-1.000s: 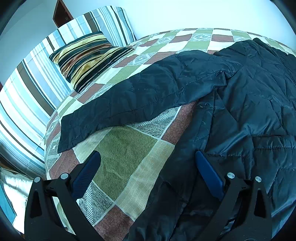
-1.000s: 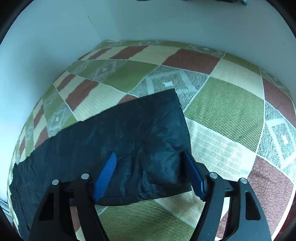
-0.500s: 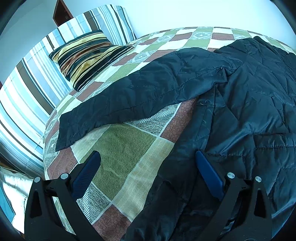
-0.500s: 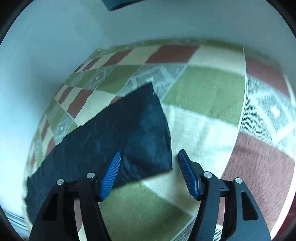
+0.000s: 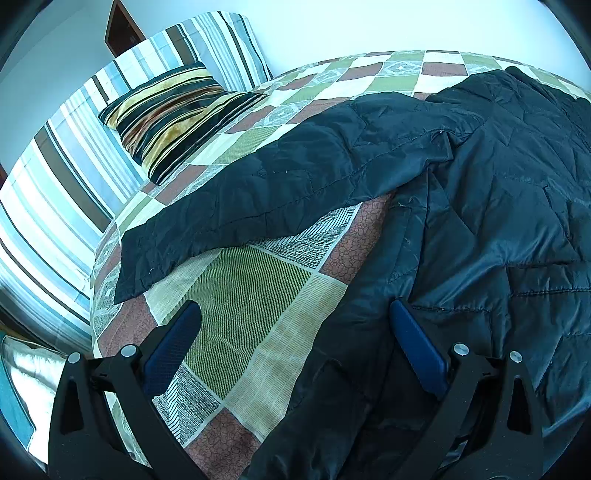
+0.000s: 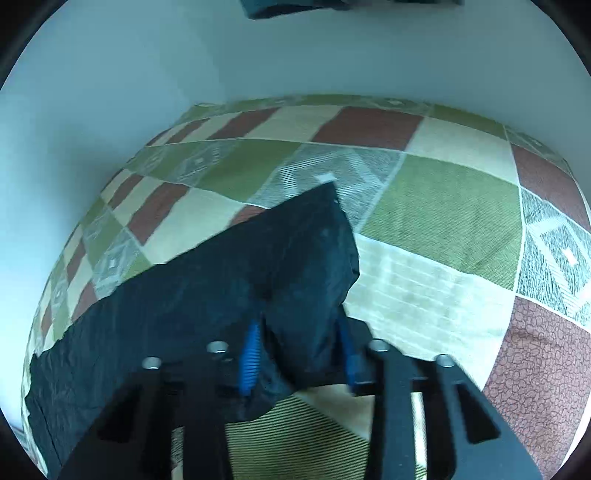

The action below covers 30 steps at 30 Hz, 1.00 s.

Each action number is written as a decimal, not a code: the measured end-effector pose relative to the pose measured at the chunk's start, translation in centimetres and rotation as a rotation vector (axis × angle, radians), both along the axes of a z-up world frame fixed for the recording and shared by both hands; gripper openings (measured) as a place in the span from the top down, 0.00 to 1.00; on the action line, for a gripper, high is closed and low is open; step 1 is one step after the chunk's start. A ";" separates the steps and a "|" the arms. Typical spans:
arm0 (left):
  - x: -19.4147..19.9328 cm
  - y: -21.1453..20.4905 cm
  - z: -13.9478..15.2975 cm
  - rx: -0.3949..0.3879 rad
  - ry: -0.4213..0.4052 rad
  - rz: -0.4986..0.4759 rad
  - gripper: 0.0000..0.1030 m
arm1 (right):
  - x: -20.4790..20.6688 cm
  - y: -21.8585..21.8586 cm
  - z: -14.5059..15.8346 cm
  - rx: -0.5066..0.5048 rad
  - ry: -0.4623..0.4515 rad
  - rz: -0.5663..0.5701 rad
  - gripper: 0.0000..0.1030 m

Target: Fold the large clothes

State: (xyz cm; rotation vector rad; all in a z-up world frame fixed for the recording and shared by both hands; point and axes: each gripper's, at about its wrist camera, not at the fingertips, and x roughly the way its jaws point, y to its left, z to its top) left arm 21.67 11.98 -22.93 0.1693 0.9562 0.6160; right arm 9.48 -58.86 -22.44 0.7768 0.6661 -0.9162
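A large black quilted jacket (image 5: 498, 206) lies spread on the bed. One sleeve (image 5: 280, 184) stretches left across the patchwork bedspread (image 5: 243, 295). My left gripper (image 5: 295, 325) is open above the jacket's side edge, its right finger over the fabric. In the right wrist view the other sleeve (image 6: 229, 288) lies on the bedspread (image 6: 443, 206). My right gripper (image 6: 299, 343) has its jaws narrowed around the bunched cuff end, which rises between the fingers.
A striped pillow (image 5: 173, 114) lies at the head of the bed against a striped headboard cushion (image 5: 59, 177). A white wall (image 6: 147, 92) borders the bed's far side and corner. A dark object (image 6: 295, 7) hangs high on the wall.
My right gripper has closed in on the sleeve's cuff end, and the fabric now bunches up between its fingers. The left gripper has barely moved.
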 end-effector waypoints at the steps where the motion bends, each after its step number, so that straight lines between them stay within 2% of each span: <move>1: 0.0 0.0 0.0 -0.001 -0.001 0.000 0.02 | 0.0 0.2 0.5 0.004 -0.023 0.010 0.77; 3: 0.0 0.0 0.0 -0.004 -0.002 0.001 0.02 | 0.2 1.0 1.8 0.005 -0.066 0.029 0.83; 6: 0.0 0.0 0.0 -0.004 -0.003 0.001 0.02 | 1.7 3.4 4.8 -0.056 -0.112 0.090 0.85; 12: 0.1 0.2 -0.1 -0.017 -0.004 0.002 0.02 | 8.8 12.3 11.1 -0.198 -0.164 0.349 0.87; 16: 0.0 0.4 -0.2 -0.029 -0.008 0.002 0.02 | 14.3 19.0 13.1 -0.251 -0.176 0.520 0.88; 22: 0.0 0.5 -0.3 -0.041 -0.012 0.002 0.02 | 20.9 28.8 12.6 -0.289 -0.152 0.741 0.88; 30: 0.0 0.8 -0.3 -0.064 -0.017 0.004 0.02 | 25.1 40.6 9.2 -0.278 -0.098 1.012 0.88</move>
